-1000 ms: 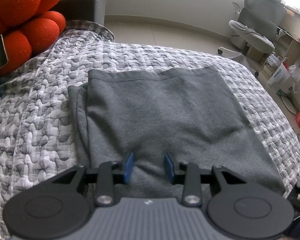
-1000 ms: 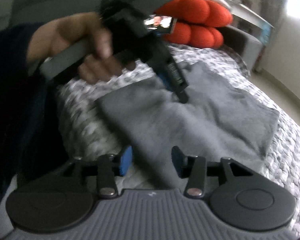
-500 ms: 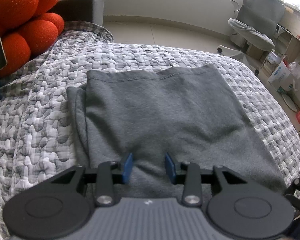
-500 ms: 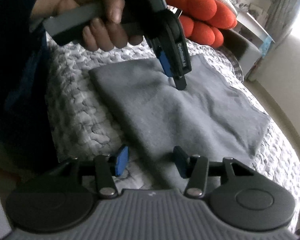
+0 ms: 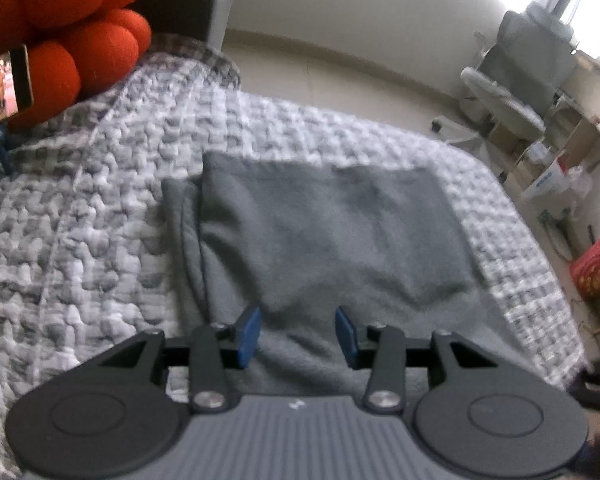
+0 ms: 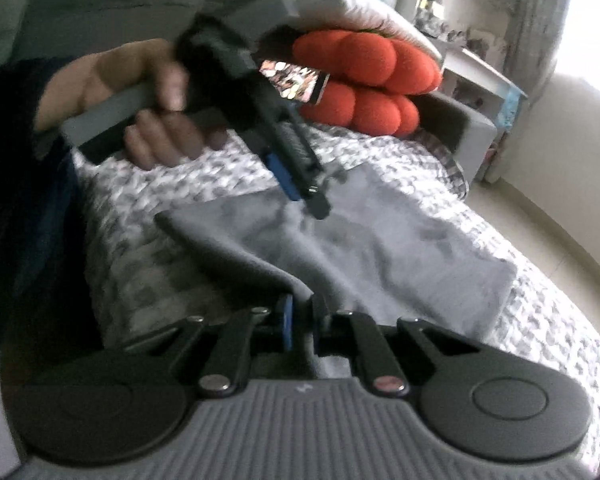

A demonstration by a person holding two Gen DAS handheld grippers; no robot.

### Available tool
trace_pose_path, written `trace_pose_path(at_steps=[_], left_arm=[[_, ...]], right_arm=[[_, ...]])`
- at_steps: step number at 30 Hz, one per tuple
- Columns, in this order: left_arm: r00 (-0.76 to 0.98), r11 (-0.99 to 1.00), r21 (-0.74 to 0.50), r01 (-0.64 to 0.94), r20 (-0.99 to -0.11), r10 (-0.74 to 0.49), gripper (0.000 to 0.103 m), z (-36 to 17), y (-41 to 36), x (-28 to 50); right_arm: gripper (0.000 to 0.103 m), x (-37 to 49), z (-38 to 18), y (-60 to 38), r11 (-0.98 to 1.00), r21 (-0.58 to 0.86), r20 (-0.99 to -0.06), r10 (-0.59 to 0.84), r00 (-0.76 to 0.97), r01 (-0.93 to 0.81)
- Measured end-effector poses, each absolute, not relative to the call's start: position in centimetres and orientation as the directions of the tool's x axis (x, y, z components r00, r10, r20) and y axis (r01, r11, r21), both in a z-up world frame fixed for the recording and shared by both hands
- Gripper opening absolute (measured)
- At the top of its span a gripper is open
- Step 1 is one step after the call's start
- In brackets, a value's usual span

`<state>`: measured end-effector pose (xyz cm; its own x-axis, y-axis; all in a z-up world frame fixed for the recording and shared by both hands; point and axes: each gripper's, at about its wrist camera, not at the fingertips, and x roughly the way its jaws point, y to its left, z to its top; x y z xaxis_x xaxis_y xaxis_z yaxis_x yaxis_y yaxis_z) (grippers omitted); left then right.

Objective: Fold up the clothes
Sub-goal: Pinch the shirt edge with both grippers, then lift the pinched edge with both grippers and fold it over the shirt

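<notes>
Item: grey garment (image 5: 332, 240), part-folded, flat on quilted bed (image 5: 100, 208).

Right tongs (image 6: 300, 322) pressed together, pinching the garment's near edge at 6 o'clock, cloth lifted into a ridge. Left tongs (image 5: 298, 336) spread, hovering over the cloth, holding nothing. Judged step: a fold under way; next calls for carrying the pinched edge toward 12 o'clock, aligned with the far hem.

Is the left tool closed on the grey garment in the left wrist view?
No, the left tool stands open above the grey garment, with cloth visible in the wide gap between its blue pads.
</notes>
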<state>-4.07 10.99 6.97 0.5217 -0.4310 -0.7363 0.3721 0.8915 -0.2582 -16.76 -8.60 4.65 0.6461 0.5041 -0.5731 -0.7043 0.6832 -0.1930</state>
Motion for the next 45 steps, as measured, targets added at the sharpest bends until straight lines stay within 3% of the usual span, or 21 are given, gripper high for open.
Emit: trace_pose_path(at_steps=[4, 11, 14, 18, 19, 21, 25, 28, 29, 30, 36, 37, 39, 45], left_arm=[[0.545, 0.835, -0.243, 0.494, -0.662, -0.515, 0.045, 8.9, 11.4, -6.9], [0.527, 0.654, -0.074, 0.753, -0.526, -0.667, 0.047, 11.4, 10.3, -12.5], [0.53, 0.606, 0.032, 0.794, -0.523, -0.667, 0.05, 11.2, 9.7, -13.9], [0.557, 0.621, 0.085, 0.779, -0.548, -0.624, 0.05, 10.6, 9.3, -13.7], [0.564, 0.625, 0.098, 0.775, -0.554, -0.612, 0.048, 10.5, 9.3, -13.7], [0.577, 0.63, 0.125, 0.766, -0.565, -0.589, 0.03, 10.2, 9.1, -13.5], [0.603, 0.639, 0.179, 0.748, -0.585, -0.542, 0.014, 9.6, 8.8, -13.3], [0.622, 0.644, 0.219, 0.733, -0.598, -0.506, 0.011, 9.1, 8.6, -13.1], [0.628, 0.645, 0.232, 0.728, -0.601, -0.493, 0.011, 9.0, 8.5, -13.1], [0.635, 0.645, 0.246, 0.723, -0.605, -0.481, 0.01, 8.8, 8.4, -13.0], [0.642, 0.657, 0.244, 0.713, -0.603, -0.473, 0.011, 8.9, 8.6, -12.9], [0.642, 0.658, 0.242, 0.713, -0.602, -0.474, 0.011, 8.9, 8.7, -12.9], [0.639, 0.657, 0.238, 0.715, -0.602, -0.478, 0.011, 8.9, 8.8, -12.9], [0.632, 0.663, 0.218, 0.716, -0.605, -0.484, 0.014, 9.1, 9.2, -12.6]], right_arm=[[0.01, -15.3, 6.0, -9.4, 0.708, -0.137, -0.539, 0.533, 0.652, -0.692], [0.01, -13.4, 6.9, -10.3, 0.755, -0.052, -0.526, 0.535, 0.661, -0.653], [0.01, -13.1, 7.1, -10.6, 0.761, -0.031, -0.521, 0.541, 0.66, -0.648], [0.01, -13.1, 7.3, -10.8, 0.765, -0.023, -0.517, 0.541, 0.663, -0.643], [0.01, -13.2, 7.4, -10.9, 0.765, -0.022, -0.515, 0.543, 0.663, -0.644], [0.01, -13.3, 7.4, -10.9, 0.763, -0.024, -0.513, 0.546, 0.663, -0.646], [0.011, -14.1, 7.4, -11.1, 0.741, -0.044, -0.514, 0.558, 0.651, -0.67], [0.027, -14.9, 6.9, -11.2, 0.711, -0.076, -0.534, 0.563, 0.631, -0.699], [0.042, -15.2, 6.7, -11.3, 0.7, -0.088, -0.543, 0.562, 0.623, -0.708], [0.049, -15.5, 6.4, -11.3, 0.698, -0.115, -0.557, 0.544, 0.627, -0.707], [0.05, -16.2, 4.9, -12.8, 0.716, -0.218, -0.619, 0.425, 0.661, -0.664], [0.047, -16.2, 5.0, -13.2, 0.721, -0.213, -0.614, 0.426, 0.664, -0.659], [0.011, -16.1, 5.2, -14.0, 0.731, -0.204, -0.606, 0.428, 0.671, -0.651], [0.007, -15.9, 6.3, -14.9, 0.763, -0.198, -0.524, 0.448, 0.724, -0.615]])
